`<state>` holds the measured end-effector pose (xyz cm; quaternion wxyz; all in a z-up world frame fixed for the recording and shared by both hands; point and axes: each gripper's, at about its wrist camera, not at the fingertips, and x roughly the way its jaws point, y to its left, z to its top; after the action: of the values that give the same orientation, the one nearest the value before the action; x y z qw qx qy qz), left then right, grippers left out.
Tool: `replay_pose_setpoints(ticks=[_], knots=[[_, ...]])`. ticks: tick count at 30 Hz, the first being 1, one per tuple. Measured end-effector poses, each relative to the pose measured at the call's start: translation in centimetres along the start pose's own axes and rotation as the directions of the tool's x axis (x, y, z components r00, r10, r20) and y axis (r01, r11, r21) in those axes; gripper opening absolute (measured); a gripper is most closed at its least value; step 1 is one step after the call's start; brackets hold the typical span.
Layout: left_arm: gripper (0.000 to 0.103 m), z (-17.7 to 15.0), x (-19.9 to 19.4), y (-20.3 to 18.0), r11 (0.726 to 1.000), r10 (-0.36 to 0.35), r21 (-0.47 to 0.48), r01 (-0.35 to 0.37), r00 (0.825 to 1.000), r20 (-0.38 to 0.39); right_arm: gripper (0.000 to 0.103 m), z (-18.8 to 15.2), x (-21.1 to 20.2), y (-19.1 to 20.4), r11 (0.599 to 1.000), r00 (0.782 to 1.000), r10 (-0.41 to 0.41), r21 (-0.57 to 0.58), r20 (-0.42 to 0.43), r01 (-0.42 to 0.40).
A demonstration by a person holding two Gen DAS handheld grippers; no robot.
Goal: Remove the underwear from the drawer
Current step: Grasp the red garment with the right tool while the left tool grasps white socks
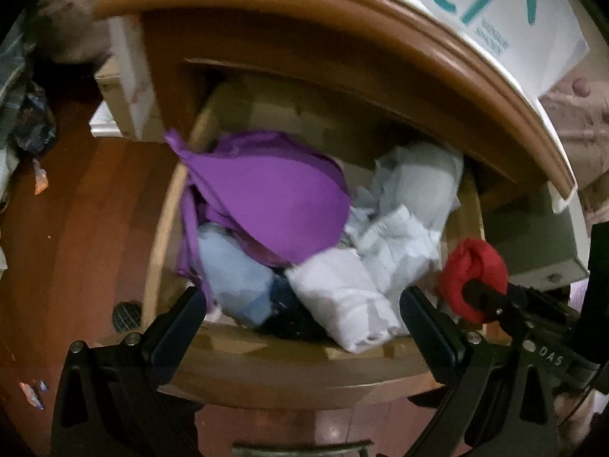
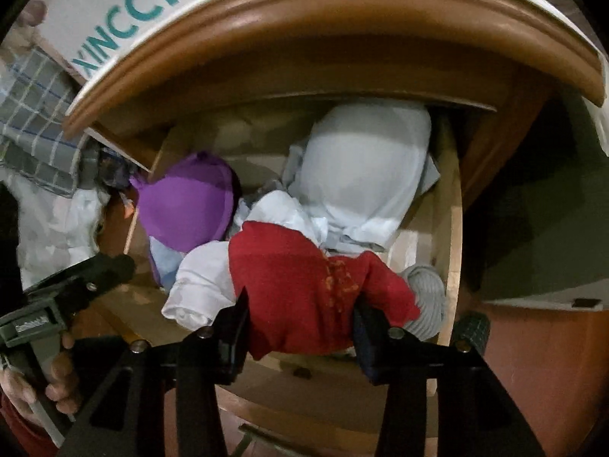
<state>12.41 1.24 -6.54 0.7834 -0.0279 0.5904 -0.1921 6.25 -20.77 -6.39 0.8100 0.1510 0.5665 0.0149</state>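
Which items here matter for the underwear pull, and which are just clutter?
Job:
- drawer, open
- red garment, gripped in right gripper
- purple bra
- pale bra
- white folded garment
- left gripper, jaws apart and empty

Clutter:
- white shoebox on top
- checked cloth

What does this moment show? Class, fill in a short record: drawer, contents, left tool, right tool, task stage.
drawer: open drawer, wooden
contents: purple bra, grey bra, white cloth, pale blue cloth
left tool: left tool, open, empty, over the drawer front
right tool: right tool, shut on red cloth
task stage: red cloth gripped, above the pile
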Motion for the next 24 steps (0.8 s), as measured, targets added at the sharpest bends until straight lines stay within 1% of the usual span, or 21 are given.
replay_pose_setpoints(ticks=[2, 7, 9, 13, 15, 17, 19, 20, 21, 22, 23, 24], knots=[[0.101, 0.2, 0.7, -0.7, 1.0, 0.005, -0.002, -0.005, 0.999, -0.044, 0.046, 0.3, -0.1, -0.3, 1.0, 0.999, 0.01, -0.018, 0.036, -0.009], [0.101, 1.0, 2.3, -2.0, 1.0, 0.027, -0.012, -0.028, 0.993, -0.117, 0.046, -1.1, -0.5, -0.7, 0.999, 0.995, 0.045, -0.017, 0.091, -0.044], [0.101, 1.1, 2.8, -2.4, 0.999, 0.027, -0.016, -0.03, 0.991, -0.134, 0.046, -1.0, -0.3, -0.4, 0.999, 0.993, 0.043, -0.027, 0.113, -0.04], [0.101, 1.2, 4.2, -2.8, 0.997, 0.041, -0.054, -0.05, 0.984, -0.172, 0.046, -1.1, -1.8, -0.3, 0.999, 0.985, 0.032, -0.04, 0.169, -0.026], [0.101, 1.1, 5.0, -3.0, 0.995, 0.057, -0.067, -0.071, 0.98, -0.191, 0.046, -1.1, -2.5, -0.6, 0.999, 0.981, 0.036, -0.033, 0.193, -0.03], [0.101, 1.1, 5.9, -3.1, 0.993, 0.081, -0.072, -0.098, 0.973, -0.216, 0.046, -1.0, -2.8, -0.8, 0.999, 0.979, 0.035, -0.024, 0.199, -0.031], [0.097, 1.2, 6.6, -3.3, 0.991, 0.095, -0.071, -0.114, 0.968, -0.234, 0.046, -0.9, -2.8, -1.1, 0.999, 0.979, 0.043, -0.011, 0.197, -0.042], [0.092, 1.2, 6.9, -3.4, 0.99, 0.1, -0.072, -0.12, 0.966, -0.24, 0.046, -0.8, -2.8, -1.2, 0.999, 0.979, 0.047, -0.004, 0.196, -0.047], [0.083, 1.2, 7.3, -3.4, 0.989, 0.108, -0.074, -0.13, 0.962, -0.25, 0.046, -0.8, -2.9, -1.3, 0.999, 0.979, 0.05, 0.001, 0.198, -0.051], [0.077, 1.3, 7.7, -3.4, 0.987, 0.121, -0.072, -0.145, 0.956, -0.268, 0.046, -0.7, -2.8, -1.3, 0.999, 0.979, 0.053, -0.002, 0.197, -0.054], [0.068, 1.3, 8.0, -3.4, 0.986, 0.125, -0.073, -0.15, 0.952, -0.279, 0.046, -0.7, -2.8, -1.2, 0.999, 0.979, 0.053, -0.004, 0.195, -0.053], [0.065, 1.3, 8.3, -3.3, 0.986, 0.114, -0.082, -0.143, 0.95, -0.292, 0.046, -0.7, -2.8, -1.2, 0.999, 0.98, 0.053, -0.003, 0.193, -0.053]])
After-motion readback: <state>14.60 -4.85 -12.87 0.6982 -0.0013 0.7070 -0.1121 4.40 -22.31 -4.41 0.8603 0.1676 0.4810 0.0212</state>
